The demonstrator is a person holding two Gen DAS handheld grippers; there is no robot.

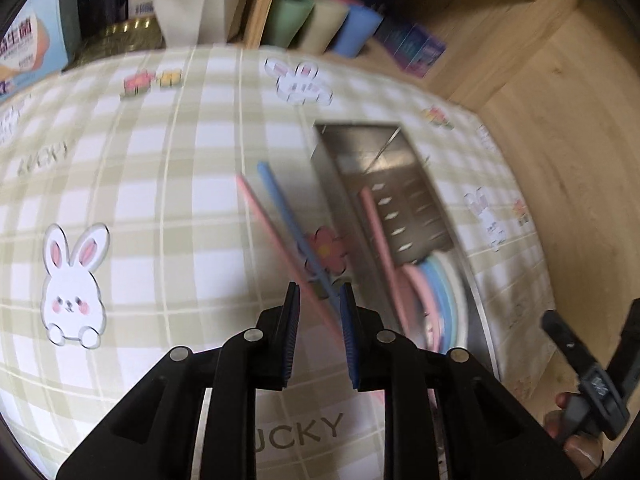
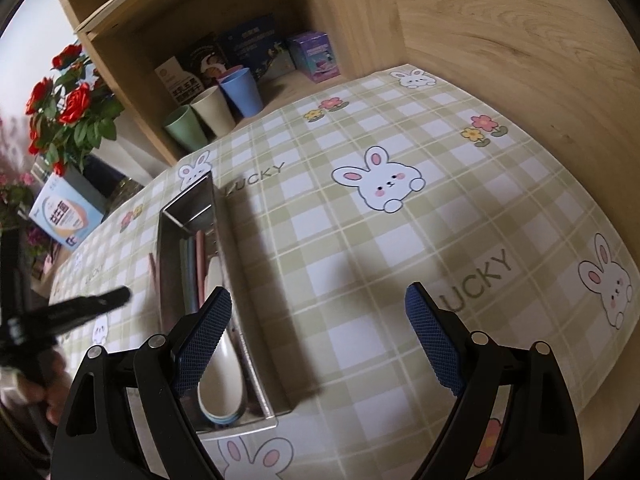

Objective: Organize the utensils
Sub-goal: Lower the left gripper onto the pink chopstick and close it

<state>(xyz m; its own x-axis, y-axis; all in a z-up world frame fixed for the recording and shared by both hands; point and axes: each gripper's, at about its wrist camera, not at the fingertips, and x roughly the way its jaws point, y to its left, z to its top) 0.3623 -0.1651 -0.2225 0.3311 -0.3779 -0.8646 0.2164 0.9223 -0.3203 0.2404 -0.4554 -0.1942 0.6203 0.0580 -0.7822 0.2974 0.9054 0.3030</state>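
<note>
Your left tool (image 1: 320, 300) clamps pink and blue chopsticks (image 1: 280, 220) beside the steel tray (image 1: 384, 184); your right tool (image 2: 320, 336) gapes over bare worktop (image 2: 360, 240) printed "LUCKY".

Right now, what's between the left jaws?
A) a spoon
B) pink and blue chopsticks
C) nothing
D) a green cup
B: in the left wrist view the pink chopstick and blue chopstick run into the left gripper, whose jaws are nearly closed on them. The tray is beside it.
</note>
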